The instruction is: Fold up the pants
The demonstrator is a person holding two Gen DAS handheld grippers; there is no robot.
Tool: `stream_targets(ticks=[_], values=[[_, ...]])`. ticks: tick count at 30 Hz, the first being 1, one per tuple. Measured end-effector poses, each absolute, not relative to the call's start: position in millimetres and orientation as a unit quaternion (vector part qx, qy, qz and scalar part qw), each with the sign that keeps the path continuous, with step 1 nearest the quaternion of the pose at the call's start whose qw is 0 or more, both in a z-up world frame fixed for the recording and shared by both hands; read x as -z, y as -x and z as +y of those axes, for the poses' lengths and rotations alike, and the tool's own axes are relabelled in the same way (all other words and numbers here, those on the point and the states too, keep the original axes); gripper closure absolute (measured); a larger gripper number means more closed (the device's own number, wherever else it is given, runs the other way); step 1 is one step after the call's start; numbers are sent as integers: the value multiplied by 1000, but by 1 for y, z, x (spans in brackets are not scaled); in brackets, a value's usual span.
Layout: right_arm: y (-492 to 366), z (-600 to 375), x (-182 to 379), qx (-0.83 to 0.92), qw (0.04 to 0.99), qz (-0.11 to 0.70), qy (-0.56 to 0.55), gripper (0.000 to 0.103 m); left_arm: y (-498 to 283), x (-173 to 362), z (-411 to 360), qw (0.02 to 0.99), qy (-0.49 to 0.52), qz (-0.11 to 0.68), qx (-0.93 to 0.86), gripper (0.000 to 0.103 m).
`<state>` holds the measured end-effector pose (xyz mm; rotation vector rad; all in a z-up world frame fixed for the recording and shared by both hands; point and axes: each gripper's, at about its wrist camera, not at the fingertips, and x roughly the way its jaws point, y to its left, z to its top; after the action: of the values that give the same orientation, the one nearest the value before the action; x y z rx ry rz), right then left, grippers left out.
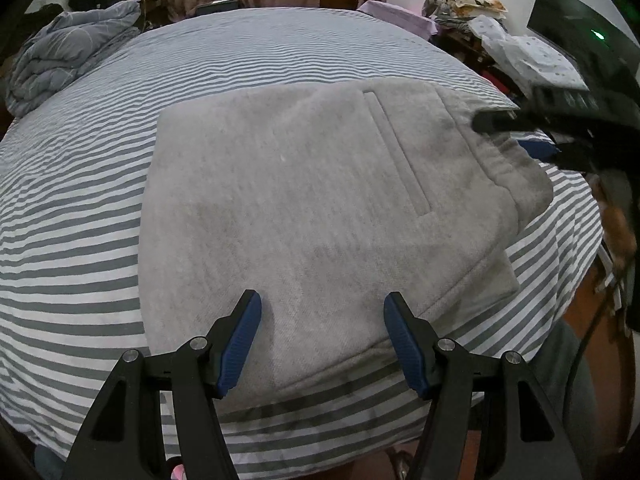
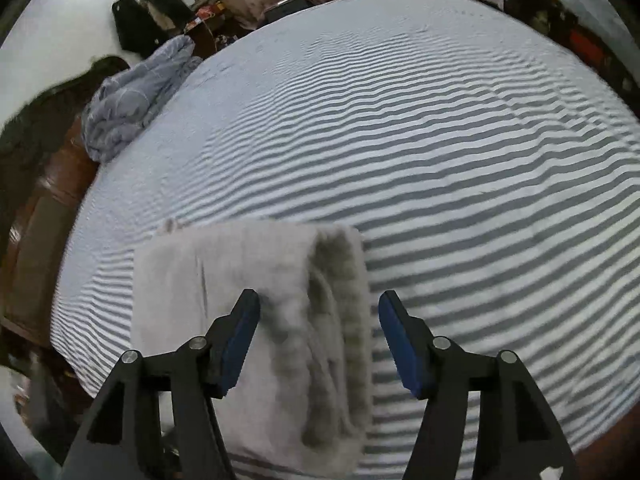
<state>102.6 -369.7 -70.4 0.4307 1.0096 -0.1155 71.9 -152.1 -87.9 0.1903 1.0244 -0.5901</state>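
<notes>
The grey fleece pants (image 1: 320,208) lie folded into a compact rectangle on the striped bed, pocket slit facing up. My left gripper (image 1: 322,336) is open and empty, hovering over the near edge of the pants. My right gripper (image 2: 320,336) is open, its fingers straddling the waistband end of the pants (image 2: 280,320) without holding it. The right gripper also shows in the left wrist view (image 1: 532,132) at the pants' right edge, over the thick folded waistband.
The bed (image 1: 280,48) has a grey-and-white striped sheet. A crumpled blue-grey quilt (image 1: 68,56) lies at the far left corner. Piled bedding and clutter (image 1: 480,12) stand beyond the bed's right side. The near bed edge drops to the floor (image 1: 580,320).
</notes>
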Motion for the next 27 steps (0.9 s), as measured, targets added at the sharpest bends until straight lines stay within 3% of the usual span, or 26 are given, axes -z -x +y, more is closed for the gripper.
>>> stream_targets(ticks=[6,27], values=[[-76,-365,77,64,845,492,-197,39,-71,83,-150,828,-82,483,272,39],[-51,-403,133,32,784,501,-365,29,-136,79,-60,828,38,522,202,38]])
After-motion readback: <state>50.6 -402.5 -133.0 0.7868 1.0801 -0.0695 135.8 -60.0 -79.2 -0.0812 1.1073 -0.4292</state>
